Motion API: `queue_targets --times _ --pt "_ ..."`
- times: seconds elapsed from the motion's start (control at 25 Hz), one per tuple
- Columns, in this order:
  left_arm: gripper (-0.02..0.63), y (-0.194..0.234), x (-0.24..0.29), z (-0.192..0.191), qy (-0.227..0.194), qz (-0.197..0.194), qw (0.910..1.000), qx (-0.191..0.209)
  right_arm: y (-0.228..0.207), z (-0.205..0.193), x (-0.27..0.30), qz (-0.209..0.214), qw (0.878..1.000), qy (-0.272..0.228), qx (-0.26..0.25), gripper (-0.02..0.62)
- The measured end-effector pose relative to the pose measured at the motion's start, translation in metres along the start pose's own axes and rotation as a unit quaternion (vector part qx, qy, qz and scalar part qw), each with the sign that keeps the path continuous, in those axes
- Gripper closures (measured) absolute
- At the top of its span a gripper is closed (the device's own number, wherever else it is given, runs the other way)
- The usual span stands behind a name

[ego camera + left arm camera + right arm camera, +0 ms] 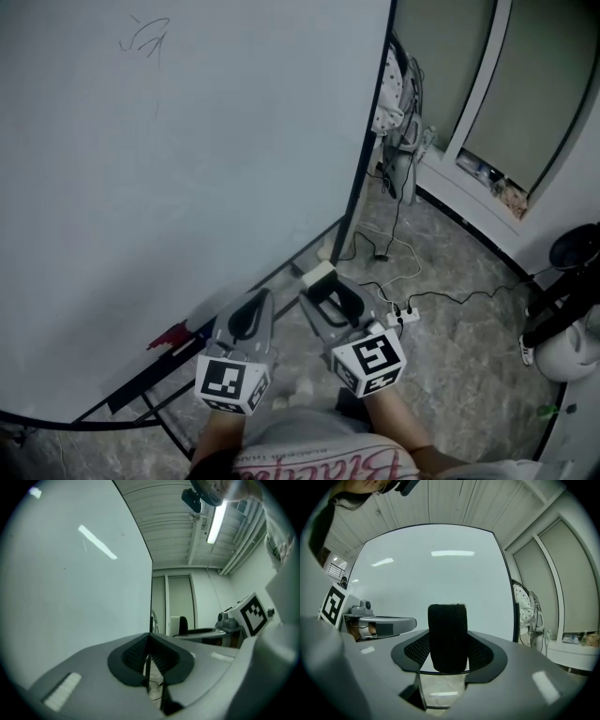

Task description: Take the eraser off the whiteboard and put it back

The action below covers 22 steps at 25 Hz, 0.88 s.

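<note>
Between the jaws of my right gripper (pixel 326 295) stands the black felt block eraser (pixel 447 630), pinched at its sides, its long axis seemingly upright. The large white whiteboard (pixel 187 169) lies straight ahead, its lower right corner nearest. My left gripper (pixel 149 660) hangs alongside, jaws together and empty.

I see eraser (pixel 447 637) upright between pads of right gripper (pixel 448 645), clamped both sides. Black felt face toward gripper camera; pale body at jaw tips in head view. Held off whiteboard (pixel 187 169), near its lower right corner. Whiteboard large, white, dark-framed, faint scribble upper left.
</note>
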State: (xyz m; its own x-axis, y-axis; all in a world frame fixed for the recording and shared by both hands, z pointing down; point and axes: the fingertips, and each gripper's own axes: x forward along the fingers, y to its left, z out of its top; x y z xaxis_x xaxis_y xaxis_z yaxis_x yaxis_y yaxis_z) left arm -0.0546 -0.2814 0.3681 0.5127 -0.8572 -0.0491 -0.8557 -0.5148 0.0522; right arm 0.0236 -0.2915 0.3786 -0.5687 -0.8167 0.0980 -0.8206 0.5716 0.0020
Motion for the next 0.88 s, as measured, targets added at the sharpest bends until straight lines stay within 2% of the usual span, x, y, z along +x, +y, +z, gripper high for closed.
queue_targets --times 0.12,0.52,0.72,0.88 --pt "0.607 0.002 -0.002 0.004 -0.014 0.004 0.9998 -0.011 0.001 0.0 0.0 -0.002 1.0 0.0 -0.002 0.368" --pt "0.607 0.008 0.003 0.006 -0.013 0.01 0.9999 0.0 -0.006 0.011 0.012 -0.005 1.0 -0.013 -0.011 0.368" --pt "0.607 0.015 0.011 0.006 -0.014 0.015 0.9998 0.003 -0.018 0.021 0.03 -0.026 0.999 -0.011 -0.04 0.368" --pt "0.607 0.023 0.019 0.007 -0.015 0.027 0.9995 0.01 -0.026 0.028 0.051 -0.027 0.997 -0.015 -0.068 0.367"
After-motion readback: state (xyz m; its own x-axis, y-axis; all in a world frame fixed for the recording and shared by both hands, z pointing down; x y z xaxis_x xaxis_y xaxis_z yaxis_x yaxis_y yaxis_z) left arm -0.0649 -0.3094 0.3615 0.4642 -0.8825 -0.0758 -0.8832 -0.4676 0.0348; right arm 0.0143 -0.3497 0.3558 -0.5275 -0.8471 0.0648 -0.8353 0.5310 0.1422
